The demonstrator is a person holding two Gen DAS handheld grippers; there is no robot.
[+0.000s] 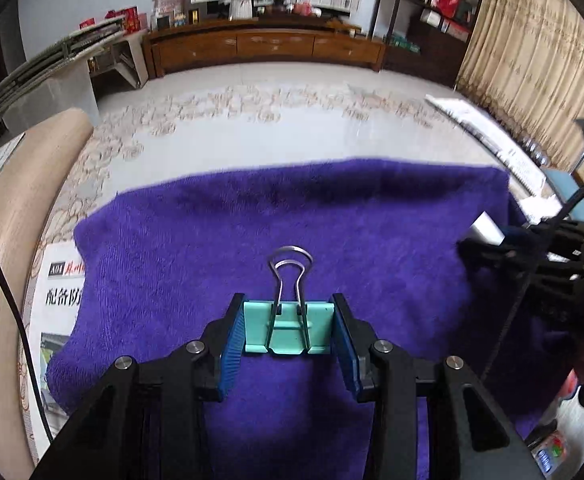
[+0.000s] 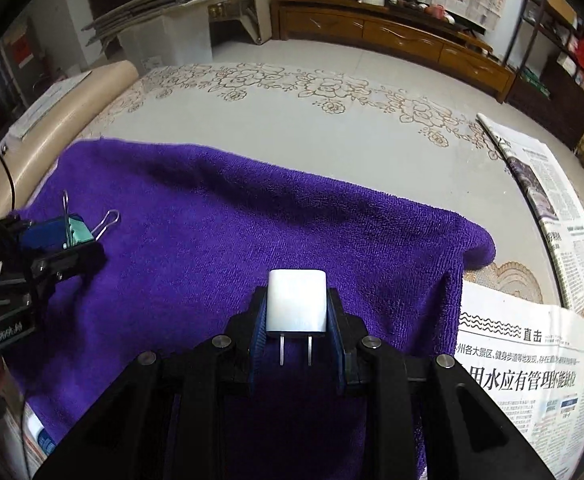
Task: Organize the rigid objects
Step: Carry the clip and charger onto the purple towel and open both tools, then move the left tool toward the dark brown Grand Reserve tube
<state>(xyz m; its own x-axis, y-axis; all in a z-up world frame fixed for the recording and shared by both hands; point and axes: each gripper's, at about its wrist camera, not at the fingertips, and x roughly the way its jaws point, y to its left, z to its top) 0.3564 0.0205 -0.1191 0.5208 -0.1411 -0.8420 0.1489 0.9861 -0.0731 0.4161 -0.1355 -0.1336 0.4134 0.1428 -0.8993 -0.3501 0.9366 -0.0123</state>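
Both claws were loaded. Left gripper [image 1: 288,328] had its blue-padded fingers [image 1: 231,344] pressed on the two ends of a mint-green metal binder clip [image 1: 287,330], squeezing it across its width so the silver wire handles [image 1: 290,270] stayed free and pointed ahead of the tips; that hold probably kept the springy handles from being squeezed. Right gripper [image 2: 296,312] was clamped on the flat sides of a small white plastic plug-in charger [image 2: 296,304], its two metal prongs [image 2: 295,350] facing back toward the camera, so the pads bore on broad smooth faces and not on the pins.

Beneath and ahead of both claws spread a purple terry towel [image 1: 251,220], likely laid as a soft, non-slip sorting surface; whether either object touched it I could not tell. Each claw appeared at the edge of the other's view, apart from one another.

Beside the towel lay printed newspaper sheets [image 2: 532,360]. Beyond it stretched a pale floral-patterned tabletop [image 2: 292,128], and farthest off stood a long brown wooden cabinet [image 1: 267,46].
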